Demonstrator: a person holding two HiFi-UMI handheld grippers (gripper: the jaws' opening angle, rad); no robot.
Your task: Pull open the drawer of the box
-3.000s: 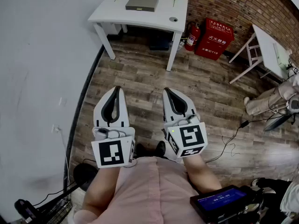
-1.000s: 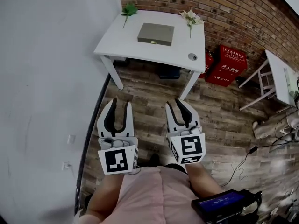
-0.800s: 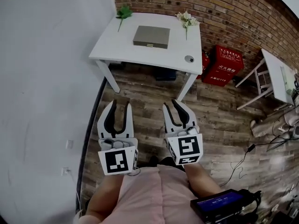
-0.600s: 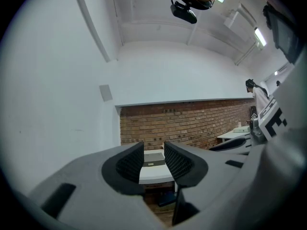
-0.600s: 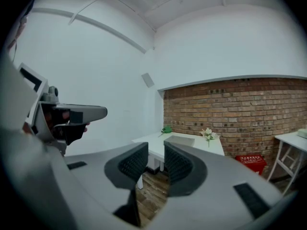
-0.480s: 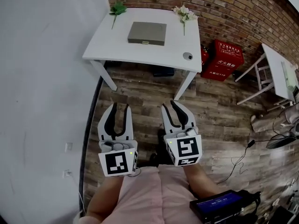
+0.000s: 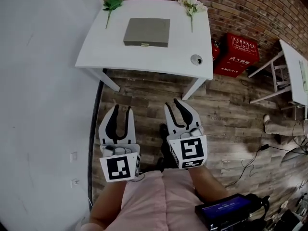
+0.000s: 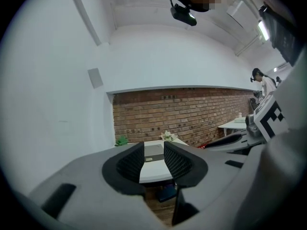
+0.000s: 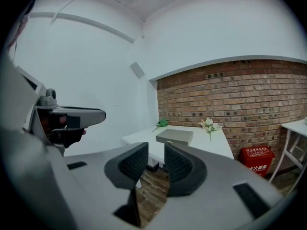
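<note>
While both tools hang over the wooden floor (image 7: 226,105) short of the table (image 7: 96,52), neither is in contact with anything; the left tool (image 7: 122,110) is released, its jaws apart with only air between them, and they have just been closing slightly; the right tool (image 7: 176,107) is likewise released and empty, its jaws also having just narrowed a little; the two tools sit side by side and near each other, both pointing towards the table.

The box (image 7: 147,32), flat and grey-olive, lies on the white table top, roughly central and nearer the far edge; its drawer (image 7: 144,44) faces the person, appears shut flush with the body, and carries a small pale pull at the middle of the front; the box is well apart from both tools; in each gripper view it shows in the distance beyond the jaws, not between them.

Also on the table: a green sprig (image 7: 111,4) at the far left corner, white flowers (image 7: 191,4) at the far right corner, and a small round object (image 7: 196,59) near the right front corner; all are apart from the box.

The table stands against a brick wall (image 7: 250,4), with a white wall (image 7: 38,105) to its left; a red cabinet (image 7: 242,48) stands on the floor just beside the right table leg; a device with a blue screen (image 7: 226,207) sits at the person's right hip.
</note>
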